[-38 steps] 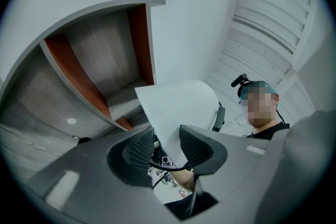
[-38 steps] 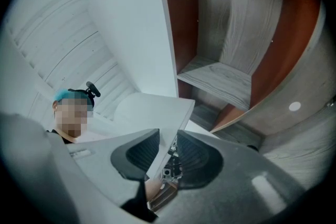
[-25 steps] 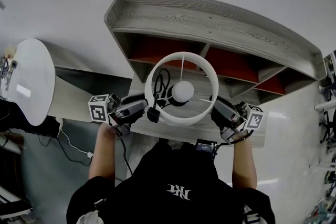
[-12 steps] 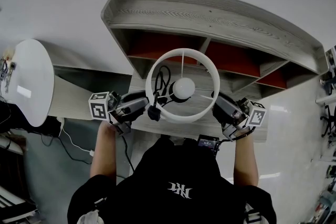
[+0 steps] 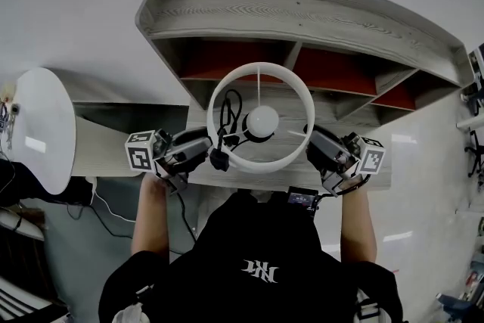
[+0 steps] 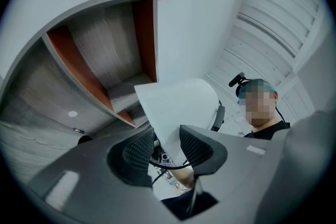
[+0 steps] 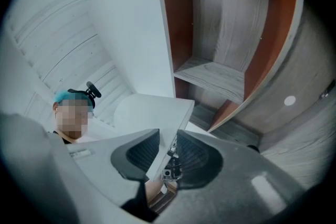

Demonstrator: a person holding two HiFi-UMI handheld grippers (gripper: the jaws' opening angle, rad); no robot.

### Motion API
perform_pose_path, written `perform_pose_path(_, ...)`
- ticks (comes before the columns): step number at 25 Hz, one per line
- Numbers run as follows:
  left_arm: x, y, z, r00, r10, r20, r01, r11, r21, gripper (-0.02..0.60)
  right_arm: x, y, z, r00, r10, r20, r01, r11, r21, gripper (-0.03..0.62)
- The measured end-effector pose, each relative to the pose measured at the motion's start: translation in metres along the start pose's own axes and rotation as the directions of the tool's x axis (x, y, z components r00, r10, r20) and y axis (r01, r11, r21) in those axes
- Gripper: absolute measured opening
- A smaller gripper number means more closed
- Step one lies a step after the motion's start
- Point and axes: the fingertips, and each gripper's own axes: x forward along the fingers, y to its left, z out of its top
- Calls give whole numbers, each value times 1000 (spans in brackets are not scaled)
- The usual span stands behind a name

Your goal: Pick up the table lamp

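Head view, middle of frame: looking down into table lamp (image 5: 262, 121) before wooden shelf unit (image 5: 302, 11). Clamped by its thin white shade (image 5: 259, 70): left tool (image 5: 206, 150) pinching left wall, right tool (image 5: 314, 141) pinching right wall, pads closed on it in both gripper views. Possibly clear of table (image 5: 249, 179); base hidden

Lamp shade (image 6: 178, 107) between the jaws looks like smooth matt white paper or cloth. Pads (image 6: 137, 152) are black, rubbery and finely dimpled, and the left gripper (image 6: 167, 145) body's matt grey plastic. Past the jaws, the shelf (image 7: 231, 34) is grey grainy wood with matt rust-red panels (image 7: 176, 18).
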Motion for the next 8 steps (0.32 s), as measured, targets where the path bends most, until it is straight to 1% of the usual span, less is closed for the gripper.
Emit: perform_pose_path(8,1,6,2,999,-26,-36,26,1000,5,153,-1,-3,-1,1000,-11,22,12,1000,-16,104)
